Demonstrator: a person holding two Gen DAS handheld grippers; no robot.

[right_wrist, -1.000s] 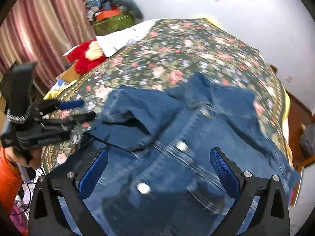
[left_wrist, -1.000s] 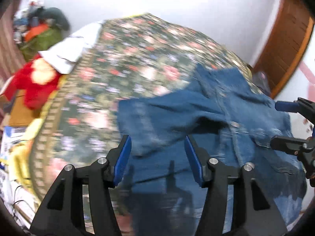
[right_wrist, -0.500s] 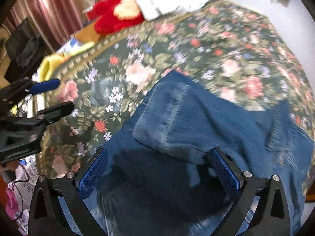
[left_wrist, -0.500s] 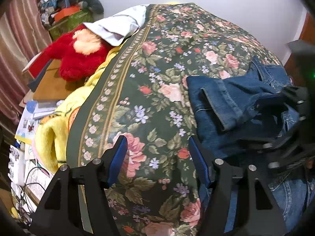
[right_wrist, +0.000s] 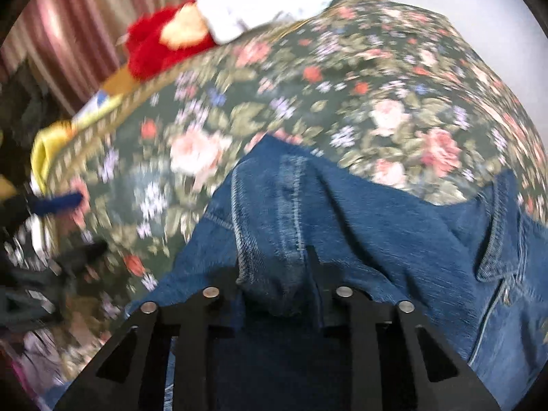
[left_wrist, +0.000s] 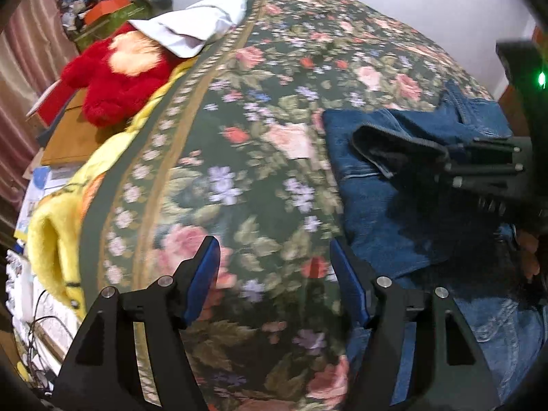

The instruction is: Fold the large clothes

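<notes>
A blue denim jacket (left_wrist: 394, 212) lies on the floral bedspread (left_wrist: 260, 130), at the right in the left wrist view. My left gripper (left_wrist: 274, 267) is open and empty over bare bedspread, left of the jacket. My right gripper (right_wrist: 277, 274) is shut on a fold of the jacket's sleeve (right_wrist: 274, 212), which bunches up between the jaws. In the left wrist view the right gripper (left_wrist: 445, 162) shows at the right edge, holding the sleeve cuff (left_wrist: 387, 147) off the jacket. The left gripper (right_wrist: 61, 205) shows blurred at the left of the right wrist view.
A red plush toy (left_wrist: 113, 78) and a white pillow (left_wrist: 195, 27) lie at the bed's far left side. A yellow blanket (left_wrist: 51, 226) hangs at the left edge, with clutter and cables on the floor. Striped curtains (right_wrist: 68, 27) stand beyond.
My right gripper has closed on the jacket sleeve; it was open before. My left gripper has swung left off the jacket and stays open over the bedspread.
</notes>
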